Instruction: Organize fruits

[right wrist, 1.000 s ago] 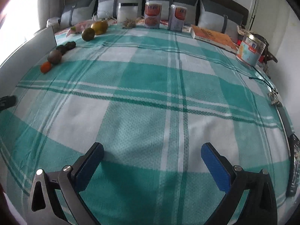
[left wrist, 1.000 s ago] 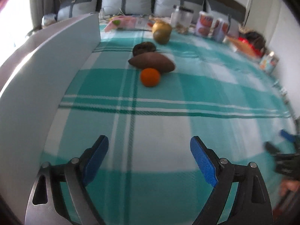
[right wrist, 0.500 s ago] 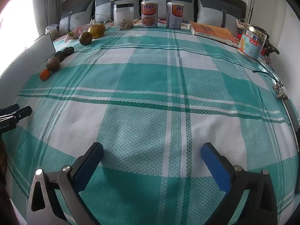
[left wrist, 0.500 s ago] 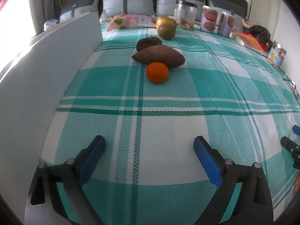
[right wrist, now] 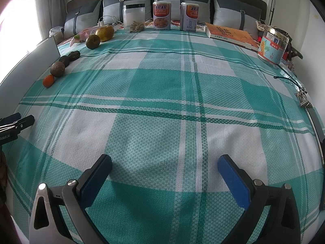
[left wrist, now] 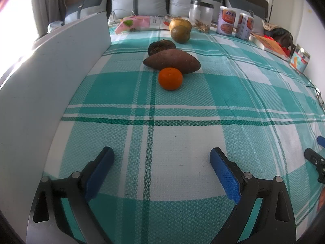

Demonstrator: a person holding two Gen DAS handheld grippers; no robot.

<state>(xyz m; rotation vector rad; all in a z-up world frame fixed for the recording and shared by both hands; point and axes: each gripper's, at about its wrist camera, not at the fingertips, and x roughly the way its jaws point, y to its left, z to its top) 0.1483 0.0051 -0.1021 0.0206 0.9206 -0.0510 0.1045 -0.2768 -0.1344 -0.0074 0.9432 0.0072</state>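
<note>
A row of fruit lies on the teal plaid cloth beside a white panel. Nearest is an orange mandarin (left wrist: 170, 78), then a brown sweet potato (left wrist: 172, 61), a dark wrinkled fruit (left wrist: 161, 47), a green-brown round fruit (left wrist: 180, 34) and a yellow one (left wrist: 180, 22). The right wrist view has the same row far left, from the mandarin (right wrist: 48, 80) to the green-brown fruit (right wrist: 92, 41). My left gripper (left wrist: 161, 156) is open and empty, well short of the mandarin. My right gripper (right wrist: 164, 160) is open and empty over bare cloth.
A white panel (left wrist: 50, 85) stands along the left. At the back are a clear jar (right wrist: 134, 18), two cans (right wrist: 162, 16), an orange book (right wrist: 229, 34) and a tin (right wrist: 273, 46). Keys (right wrist: 303, 100) lie at the right edge.
The left gripper's jaws stand slightly wider than a second ago, and its blurred view has settled. The fruit has not moved. The right gripper looks the same.
</note>
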